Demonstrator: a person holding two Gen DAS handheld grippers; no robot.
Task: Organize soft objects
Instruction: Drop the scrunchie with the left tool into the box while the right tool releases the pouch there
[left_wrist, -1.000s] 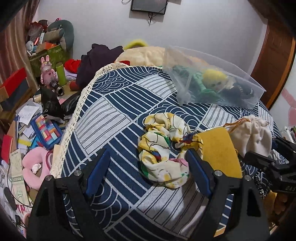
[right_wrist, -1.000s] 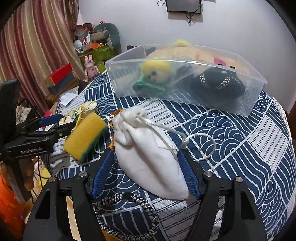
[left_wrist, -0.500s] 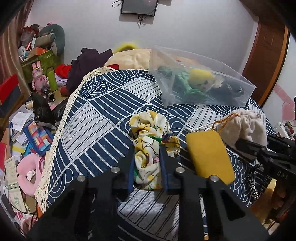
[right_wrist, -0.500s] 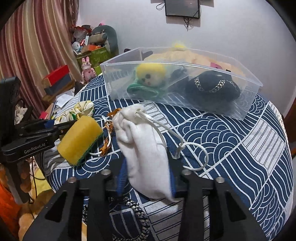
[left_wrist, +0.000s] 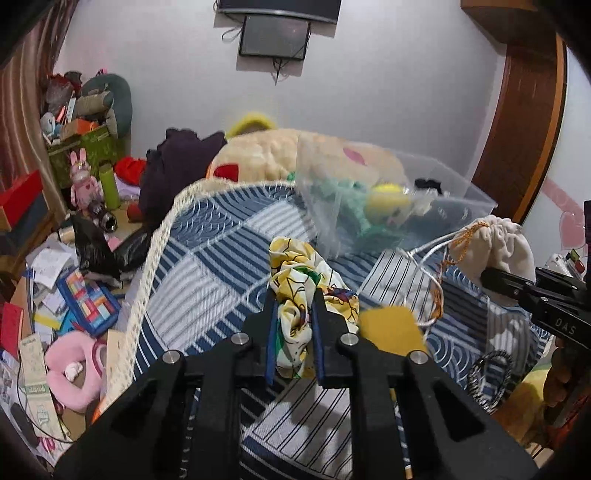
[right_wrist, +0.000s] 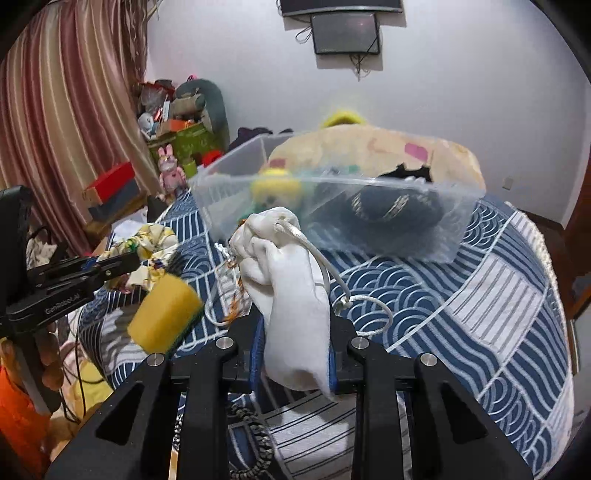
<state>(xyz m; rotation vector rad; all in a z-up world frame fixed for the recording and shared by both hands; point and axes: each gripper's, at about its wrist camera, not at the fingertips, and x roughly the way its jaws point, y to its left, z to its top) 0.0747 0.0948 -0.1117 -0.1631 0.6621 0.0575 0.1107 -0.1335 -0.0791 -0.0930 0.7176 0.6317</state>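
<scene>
The left hand-held gripper (left_wrist: 294, 325) is clamped on the yellow floral scrunchie (left_wrist: 299, 295), its blue pads having just closed on the bunched fabric, which fills the narrow gap between them. The scrunchie sits at the centre of the left wrist view, over the blue-and-white patterned bed cover (left_wrist: 207, 258). At about 4 o'clock from it lies a yellow sponge (left_wrist: 391, 328), blurred, just beside the gripper's right finger. The right hand-held gripper (right_wrist: 295, 354) is clamped on the white drawstring pouch (right_wrist: 291, 295); its jaws too have just been closing, and the pouch's lower body is squeezed between the blue pads while its gathered neck stands up toward 12 o'clock. A white cord (right_wrist: 332, 280) loops off the pouch toward 3 o'clock and trails onto the cover. Beyond both items, at 12 to 1 o'clock, rests a clear plastic bin (right_wrist: 406, 240) holding a yellow-headed plush toy (right_wrist: 275, 186) and a dark cap (right_wrist: 391, 208) with a pale chain pattern. A large cream plush (right_wrist: 369, 155) lies behind the bin. In the right wrist view the sponge shows at 9 o'clock, with the other gripper reaching in from the left edge. A braided black-and-white cord (right_wrist: 255, 439) lies on the cover below the right gripper, at 6 o'clock.
</scene>
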